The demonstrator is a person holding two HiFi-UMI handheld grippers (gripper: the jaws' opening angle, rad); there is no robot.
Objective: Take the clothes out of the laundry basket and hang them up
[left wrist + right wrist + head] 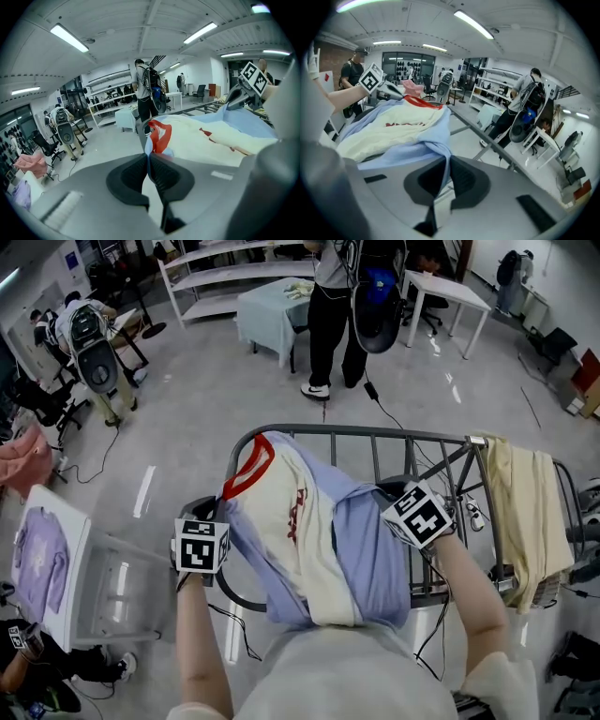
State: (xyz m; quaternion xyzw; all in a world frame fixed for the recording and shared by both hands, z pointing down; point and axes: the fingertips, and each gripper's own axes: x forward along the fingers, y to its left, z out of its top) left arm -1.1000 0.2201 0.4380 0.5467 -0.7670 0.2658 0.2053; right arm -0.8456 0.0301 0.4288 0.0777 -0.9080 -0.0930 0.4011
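A light-blue and cream shirt (309, 531) with a red collar (251, 468) is spread across the near bars of a grey metal drying rack (375, 434). My left gripper (220, 521) is shut on the shirt's edge just below the collar; in the left gripper view the fabric (157, 136) runs into the closed left gripper (149, 161). My right gripper (398, 504) is shut on the blue cloth at the shirt's other side. In the right gripper view a blue fold (440, 152) is pinched in the right gripper (446, 171).
A cream garment (530, 512) hangs over the rack's right end. A white laundry basket (108, 592) stands on the floor at the left, with a lavender garment (37, 559) beside it. A person (328, 315) stands beyond the rack near tables; cables cross the floor.
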